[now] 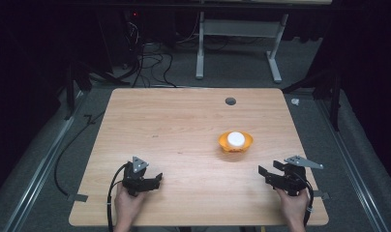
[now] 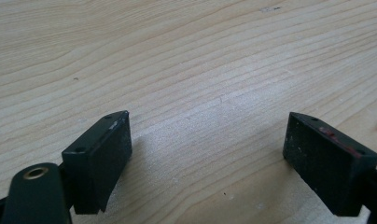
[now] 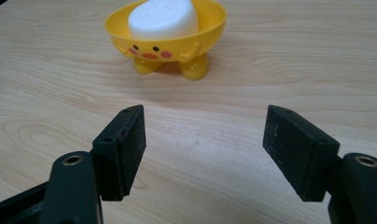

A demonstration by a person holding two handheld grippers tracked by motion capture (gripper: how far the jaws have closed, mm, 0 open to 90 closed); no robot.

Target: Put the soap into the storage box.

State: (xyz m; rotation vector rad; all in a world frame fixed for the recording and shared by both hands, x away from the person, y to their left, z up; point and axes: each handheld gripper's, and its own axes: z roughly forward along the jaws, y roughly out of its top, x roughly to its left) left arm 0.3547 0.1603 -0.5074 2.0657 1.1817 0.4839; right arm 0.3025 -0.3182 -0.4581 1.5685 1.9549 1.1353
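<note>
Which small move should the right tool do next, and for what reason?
Probably ease the right tool forward toward the yellow bowl. Its jaws stand apart with only bare table between them, and the bowl, with a white cap in it, sits just ahead, untouched. The left tool rests open over bare wood, farther from the bowl.

The high view looks forward and down from above the person's side, taking in the whole wooden tabletop (image 1: 184, 116) and the floor beyond its far edge. The left gripper view sits low and close, facing bare wood between its jaws. The right gripper view, equally low, faces the yellow bowl (image 3: 210, 28) near the tabletop's right edge; the high view shares that bowl (image 1: 222, 141).
</note>
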